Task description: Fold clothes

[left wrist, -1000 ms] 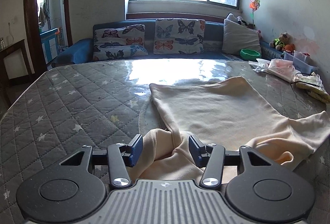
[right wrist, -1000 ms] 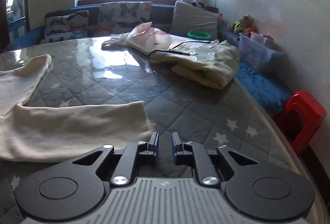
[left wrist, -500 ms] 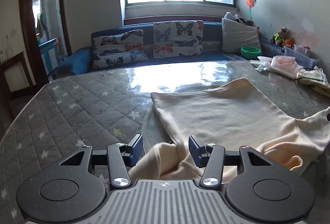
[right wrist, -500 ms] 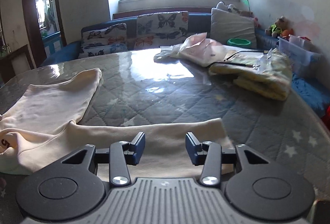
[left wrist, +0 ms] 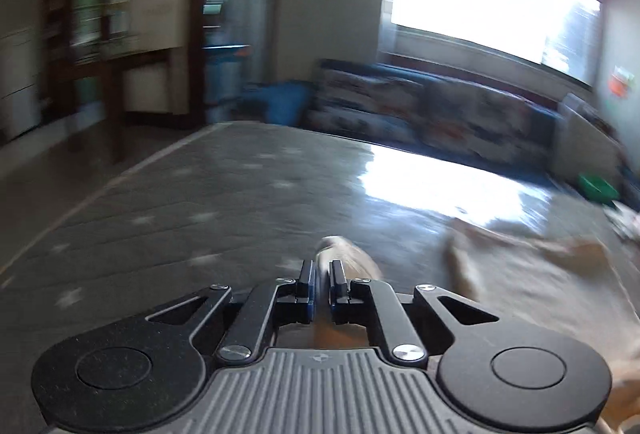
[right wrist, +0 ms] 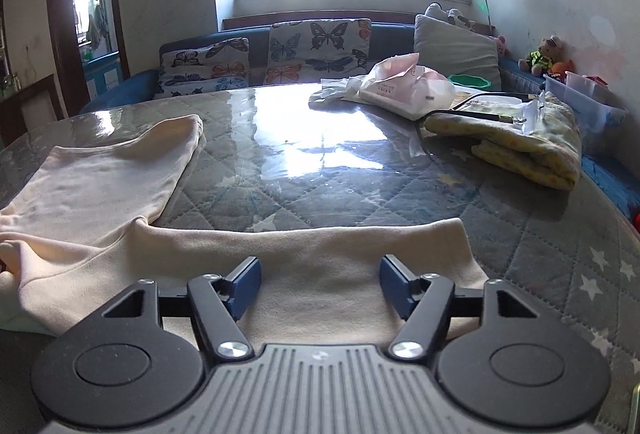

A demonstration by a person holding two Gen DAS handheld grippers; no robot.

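A fold of the cream garment [right wrist: 100,186], spread on the quilted table [right wrist: 360,186], is pinched by the left gripper [left wrist: 320,284]. The right gripper [right wrist: 320,284], jaws spread, is poised over its sleeve; a matching pinch seems called for.

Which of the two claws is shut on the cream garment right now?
The left claw: its jaws are pinched on a fold of the cream garment. The right claw is wide open above the cloth, gripping nothing.
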